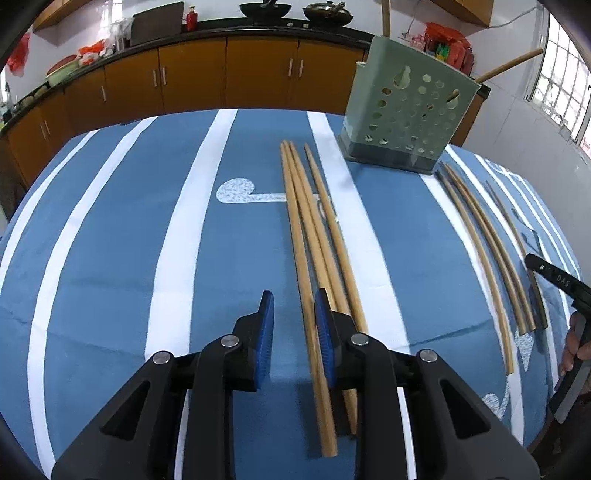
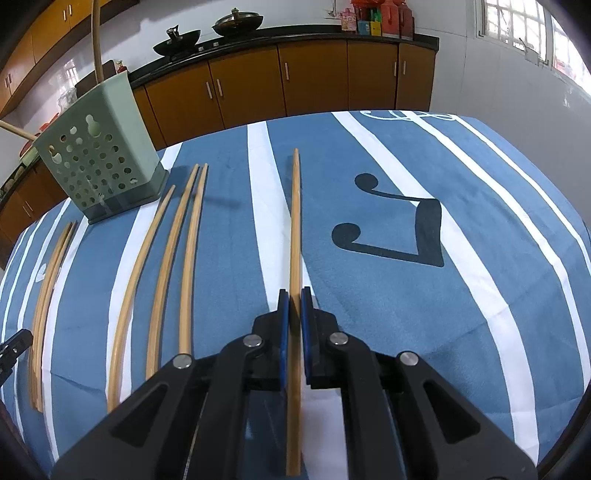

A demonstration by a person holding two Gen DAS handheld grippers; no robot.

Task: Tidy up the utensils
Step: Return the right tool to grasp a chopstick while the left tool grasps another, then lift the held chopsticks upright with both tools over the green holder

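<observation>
Right gripper (image 2: 294, 299) is clamping a slender wooden chopstick (image 2: 294, 221); left gripper (image 1: 293, 306) is hovering apart near a perforated green plastic holder (image 1: 410, 110).

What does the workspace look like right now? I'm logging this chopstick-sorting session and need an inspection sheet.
Surface: blue tablecloth with white stripes and music notes.
Job's things: green holder upright, two sticks poking out; three chopsticks and three more lying loose.
Clutter: nothing seen.
Grippers: left hand-held gripper open over the chopsticks; right hand-held gripper shut on one chopstick.
Cables: nothing seen.
Surroundings: orange cabinets, two woks, window.
</observation>
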